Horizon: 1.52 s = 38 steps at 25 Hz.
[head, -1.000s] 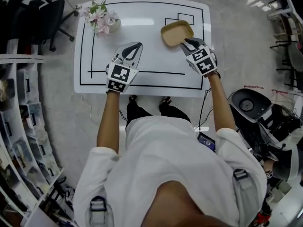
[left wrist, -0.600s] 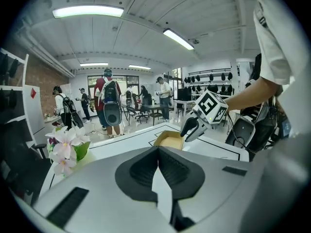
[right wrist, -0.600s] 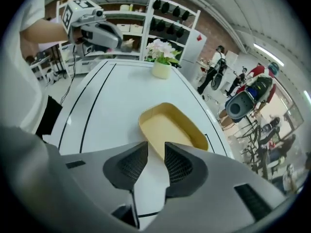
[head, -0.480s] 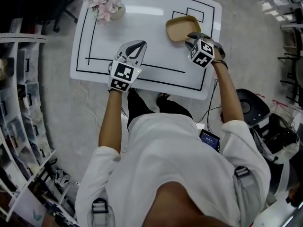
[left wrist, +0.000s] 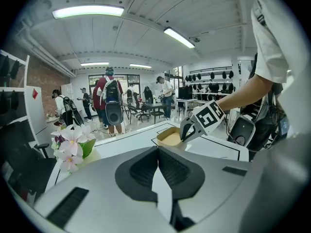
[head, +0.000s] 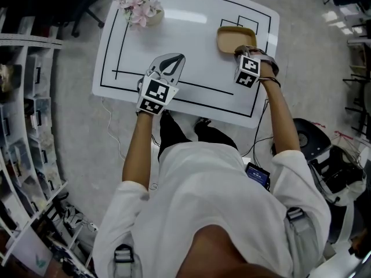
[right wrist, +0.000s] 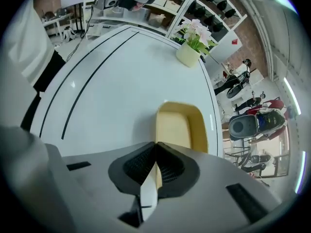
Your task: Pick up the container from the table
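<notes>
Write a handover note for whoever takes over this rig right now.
Left tongs: shut, empty, over the near side of the table.
Right tongs: jaws closing on the near rim of the tan container, with the rim between them.
Container: sitting on the table, far right part.
Done: reach and grip.
Left to do: lift it clear of the table.

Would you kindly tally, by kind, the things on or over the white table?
tan container: 1
pot of flowers: 1
hand-held gripper: 2 (left hand-held gripper, shut; right hand-held gripper, jaws closing with the tan container's rim between them)
Total: 4
</notes>
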Each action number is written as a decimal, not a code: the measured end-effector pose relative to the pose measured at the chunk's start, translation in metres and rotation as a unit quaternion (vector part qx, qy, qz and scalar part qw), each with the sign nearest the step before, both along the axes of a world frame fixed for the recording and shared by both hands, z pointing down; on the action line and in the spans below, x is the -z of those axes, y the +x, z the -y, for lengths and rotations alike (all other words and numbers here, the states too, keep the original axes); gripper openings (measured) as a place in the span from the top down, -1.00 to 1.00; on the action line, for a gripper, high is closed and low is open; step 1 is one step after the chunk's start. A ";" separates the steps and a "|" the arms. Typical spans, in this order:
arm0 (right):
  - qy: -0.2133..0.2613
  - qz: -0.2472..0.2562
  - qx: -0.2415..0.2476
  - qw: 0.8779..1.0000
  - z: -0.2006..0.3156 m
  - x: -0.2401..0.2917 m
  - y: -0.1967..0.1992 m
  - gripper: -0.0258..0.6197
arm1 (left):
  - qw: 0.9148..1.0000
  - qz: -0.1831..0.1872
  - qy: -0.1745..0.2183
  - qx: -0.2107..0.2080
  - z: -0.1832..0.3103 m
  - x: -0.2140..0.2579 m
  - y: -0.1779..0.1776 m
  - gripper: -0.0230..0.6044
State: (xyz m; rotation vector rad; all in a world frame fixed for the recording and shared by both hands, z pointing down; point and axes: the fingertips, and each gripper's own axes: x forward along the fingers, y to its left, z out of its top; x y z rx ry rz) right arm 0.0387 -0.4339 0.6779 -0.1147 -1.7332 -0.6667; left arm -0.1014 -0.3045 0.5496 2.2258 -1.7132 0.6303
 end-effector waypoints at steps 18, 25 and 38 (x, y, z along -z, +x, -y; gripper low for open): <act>0.043 0.259 -0.235 0.936 0.008 0.167 0.009 0.85 | 0.989 0.034 0.113 -0.094 0.053 0.102 -0.018 0.87; 0.078 0.369 -0.287 0.881 -0.006 0.256 0.027 0.85 | 0.977 0.045 0.169 -0.126 0.065 0.157 -0.010 0.87; 0.108 0.467 -0.335 0.811 -0.045 0.350 0.059 0.86 | 0.950 0.051 0.257 -0.171 0.055 0.243 0.014 0.87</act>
